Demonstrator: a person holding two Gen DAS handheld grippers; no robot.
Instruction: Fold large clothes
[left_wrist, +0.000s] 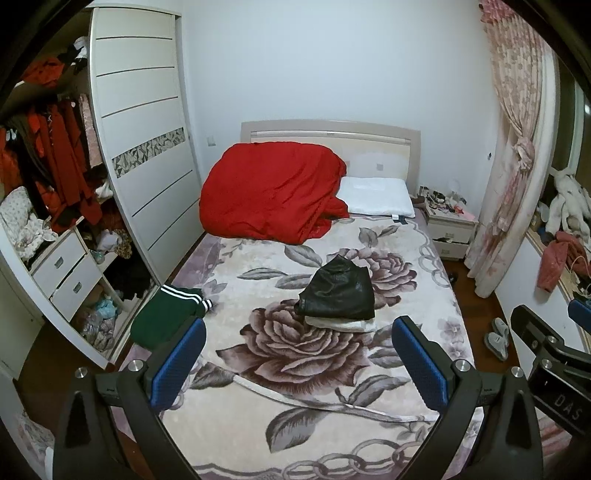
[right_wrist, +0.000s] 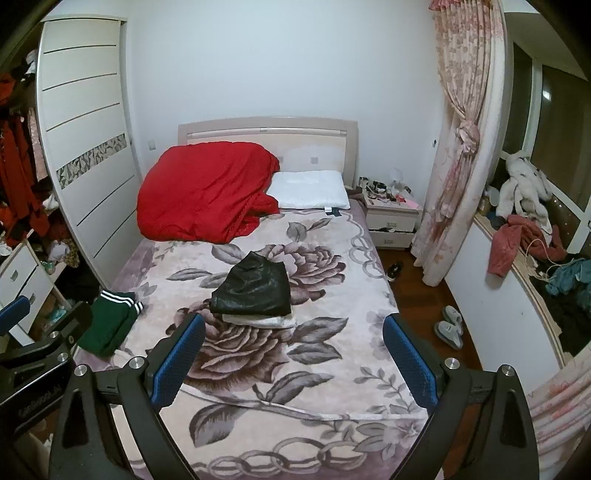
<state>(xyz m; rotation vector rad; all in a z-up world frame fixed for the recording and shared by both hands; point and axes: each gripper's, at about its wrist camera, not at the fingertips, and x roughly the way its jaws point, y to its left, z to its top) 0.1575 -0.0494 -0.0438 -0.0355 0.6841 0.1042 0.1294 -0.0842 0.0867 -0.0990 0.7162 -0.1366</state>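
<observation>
soft dark-green striped garment (left_wrist: 168, 314) lay limp (best pinched at its striped cuffs); both grippers (left_wrist: 299, 354) (right_wrist: 293, 350) gaped empty.

A black, shiny leather-like garment (left_wrist: 338, 290) lies folded near the middle of the bed (left_wrist: 258, 435), resting on top of a folded white garment (left_wrist: 343, 324) whose edge shows under it at its 6 o'clock side. A green garment with white stripes (left_wrist: 166, 314) lies bunched at the bed's 9 o'clock edge, well apart from the stack.
</observation>
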